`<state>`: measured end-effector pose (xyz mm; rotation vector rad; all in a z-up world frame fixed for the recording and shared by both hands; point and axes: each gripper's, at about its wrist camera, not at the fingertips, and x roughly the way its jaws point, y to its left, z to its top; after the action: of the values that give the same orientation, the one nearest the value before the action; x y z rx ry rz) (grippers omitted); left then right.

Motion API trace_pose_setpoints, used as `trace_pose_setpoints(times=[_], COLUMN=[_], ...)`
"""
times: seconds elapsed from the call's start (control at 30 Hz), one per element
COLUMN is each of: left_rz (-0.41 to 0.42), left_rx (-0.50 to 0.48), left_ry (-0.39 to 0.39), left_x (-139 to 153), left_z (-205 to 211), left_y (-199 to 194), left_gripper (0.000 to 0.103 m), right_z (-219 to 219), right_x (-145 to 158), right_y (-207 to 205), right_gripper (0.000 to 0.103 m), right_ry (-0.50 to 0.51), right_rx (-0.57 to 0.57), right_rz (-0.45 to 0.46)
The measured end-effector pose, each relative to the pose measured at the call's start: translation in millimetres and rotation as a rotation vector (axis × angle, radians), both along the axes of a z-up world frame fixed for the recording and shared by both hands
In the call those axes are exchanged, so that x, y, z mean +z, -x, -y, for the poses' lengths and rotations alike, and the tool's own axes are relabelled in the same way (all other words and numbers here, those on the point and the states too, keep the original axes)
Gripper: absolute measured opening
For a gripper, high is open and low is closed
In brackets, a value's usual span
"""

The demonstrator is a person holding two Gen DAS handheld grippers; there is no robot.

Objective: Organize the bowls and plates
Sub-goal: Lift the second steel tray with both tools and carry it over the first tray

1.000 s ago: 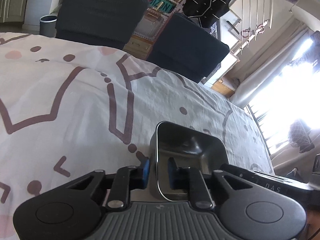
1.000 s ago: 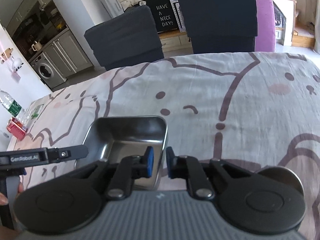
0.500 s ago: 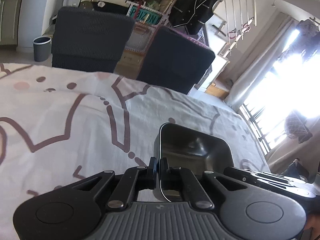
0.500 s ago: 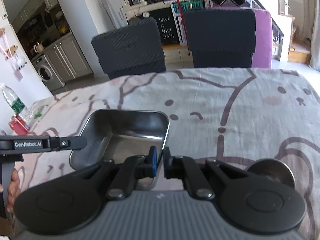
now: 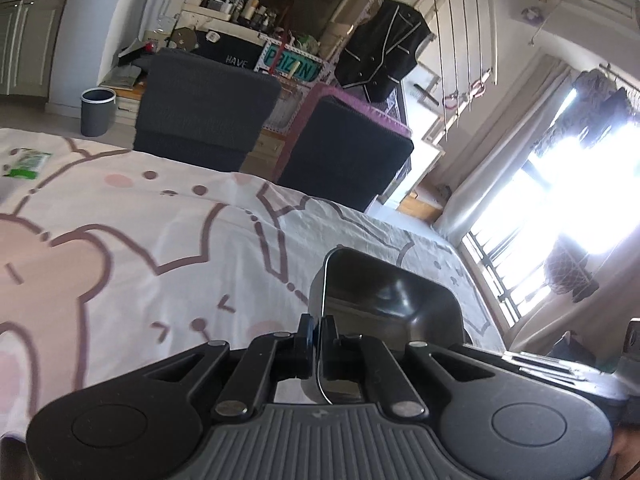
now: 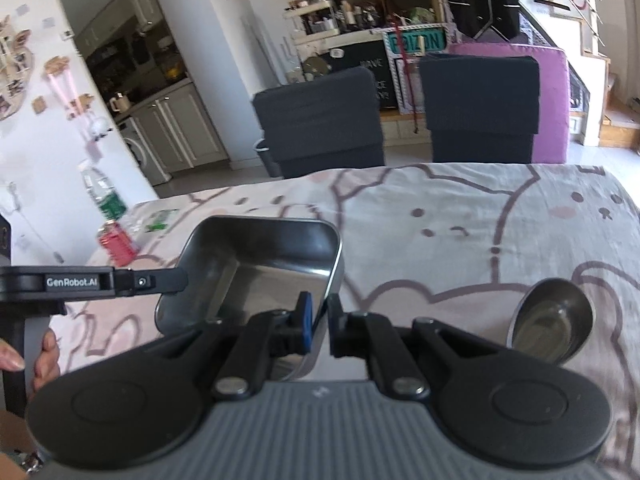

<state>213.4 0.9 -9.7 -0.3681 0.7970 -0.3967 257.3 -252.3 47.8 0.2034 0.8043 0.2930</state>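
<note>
A rectangular steel tray (image 5: 384,304) hangs above the table with its left rim clamped in my left gripper (image 5: 319,330), which is shut on it. In the right wrist view the same tray (image 6: 260,264) has its right rim between the fingers of my right gripper (image 6: 319,314), also shut on it. A small round steel bowl (image 6: 552,330) lies on the cloth to the right of the right gripper.
The table wears a white cloth with pink-brown cartoon lines (image 5: 160,248). Two dark chairs (image 6: 320,116) stand at its far side. A water bottle (image 6: 106,200), a red pack (image 6: 116,242) and a green packet (image 5: 24,162) sit at the far left.
Both grippers closed from a small gap onto the tray's rims. The tray then rose off the cloth, and both views tilted up to show more of the room.
</note>
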Motion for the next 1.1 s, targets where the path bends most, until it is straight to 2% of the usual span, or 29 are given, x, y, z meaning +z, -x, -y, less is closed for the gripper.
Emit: trace_pose_setpoints(times=[0.17,0.5,0.73,1.1], left_rz=[-0.012,0.025,0.024,-0.059], left_rx=[-0.003,0.034,0.074,0.131], left_ry=[0.008,-0.057,-0.106,-0.126], left_x=[3.7,2.1,-9.3,-31.9], left_z=[-29.2,-83.0,-121.6,-167.6], left_y=[29.8,84.9,104.3,110.2], left_gripper=[0.004,0.004,0.005,0.005], right_z=[-25.4,-73.9,-117.9,-168.0], right_x=[0.3,-13.1,-33.4,-49.7], right_y=[27.6,67.9,68.6,63.1], right_gripper=[0.01,0.01,0.01,0.011], right_ry=[-0.041,-0.145,-0.147,-0.133], right_rx=[0.015,0.057,0.135,0.227], right_rz=[-0.014,-0.05,-0.101,-0.144])
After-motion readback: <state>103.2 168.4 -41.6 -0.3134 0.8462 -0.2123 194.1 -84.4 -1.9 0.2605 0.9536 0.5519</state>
